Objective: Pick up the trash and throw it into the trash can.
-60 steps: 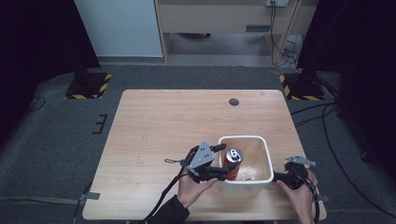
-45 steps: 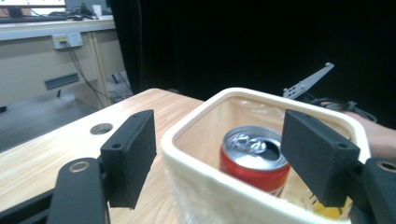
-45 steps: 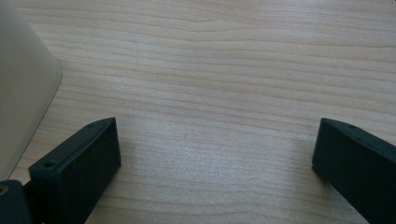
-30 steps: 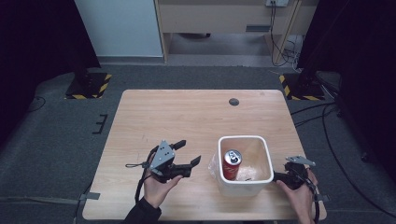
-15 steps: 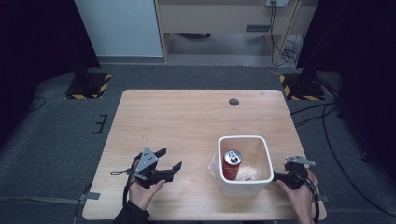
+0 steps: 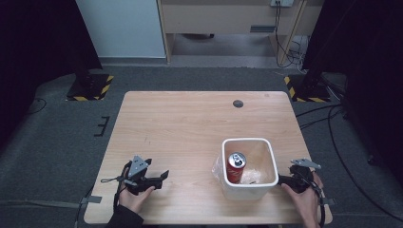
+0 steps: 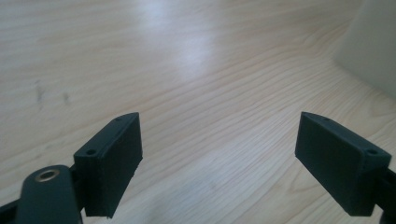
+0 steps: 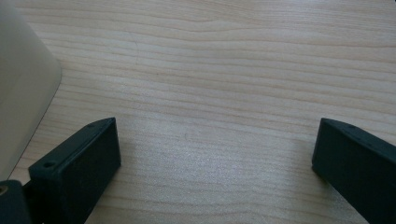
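Can (image 6: 236,166) stands upright in the bin (image 6: 271,147), lower right. Left tongs (image 6: 164,175) have released it, withdrawn to lower left, jaws just opened, empty. Right tongs (image 6: 280,179) sit apart beside the bin. Placement appears complete.

I see my right gripper (image 8: 215,158) with its black jaws spread wide over bare wooden table (image 8: 243,70), a white bin (image 8: 21,88) wall at left.

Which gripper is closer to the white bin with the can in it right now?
Right. The right gripper sits just beside the white bin at its near right corner. The left gripper rests open well off to the bin's left, bare table between them.
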A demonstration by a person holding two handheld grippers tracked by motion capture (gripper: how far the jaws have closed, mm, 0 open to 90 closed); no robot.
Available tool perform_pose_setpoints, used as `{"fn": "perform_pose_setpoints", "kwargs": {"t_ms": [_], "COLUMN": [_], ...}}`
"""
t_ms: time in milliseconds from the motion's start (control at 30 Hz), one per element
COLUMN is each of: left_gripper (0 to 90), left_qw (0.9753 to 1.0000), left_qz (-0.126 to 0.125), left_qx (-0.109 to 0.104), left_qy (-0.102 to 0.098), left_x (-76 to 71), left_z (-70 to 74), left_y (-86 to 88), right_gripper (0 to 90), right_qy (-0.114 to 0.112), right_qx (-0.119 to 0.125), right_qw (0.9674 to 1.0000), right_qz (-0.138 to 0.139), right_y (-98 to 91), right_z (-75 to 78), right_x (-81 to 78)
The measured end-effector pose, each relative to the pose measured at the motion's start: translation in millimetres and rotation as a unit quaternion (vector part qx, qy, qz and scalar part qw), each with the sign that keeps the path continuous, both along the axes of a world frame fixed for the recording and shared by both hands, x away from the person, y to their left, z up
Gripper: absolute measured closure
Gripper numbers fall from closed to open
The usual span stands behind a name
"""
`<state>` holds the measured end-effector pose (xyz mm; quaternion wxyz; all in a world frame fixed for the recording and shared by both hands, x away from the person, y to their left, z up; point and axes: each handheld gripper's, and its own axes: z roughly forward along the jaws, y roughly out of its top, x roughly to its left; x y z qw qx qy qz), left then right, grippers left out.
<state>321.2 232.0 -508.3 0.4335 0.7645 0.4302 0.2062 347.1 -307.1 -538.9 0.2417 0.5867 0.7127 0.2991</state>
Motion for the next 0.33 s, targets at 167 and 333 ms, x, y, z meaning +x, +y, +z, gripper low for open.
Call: {"fn": "perform_pose_setpoints", "kwargs": {"t_ms": [167, 333], "left_gripper": [13.8, 13.7], "left_qw": [0.9988, 0.9969], "left_qz": [0.016, 0.028], "left_qx": [0.032, 0.052], "left_qy": [0.032, 0.051], "left_x": [3.2, 4.9], "left_z": [-12.8, -19.9], "left_y": [10.6, 14.5], "right_gripper": [1.3, 1.3], "right_qy": [0.0, 0.0], "right_qx": [0.0, 0.0], "right_qw": [1.0, 1.0], "right_qz": [0.0, 0.0], "right_y": [0.0, 0.0], "right_z": [0.0, 0.0], "right_x": [0.0, 0.0]}}
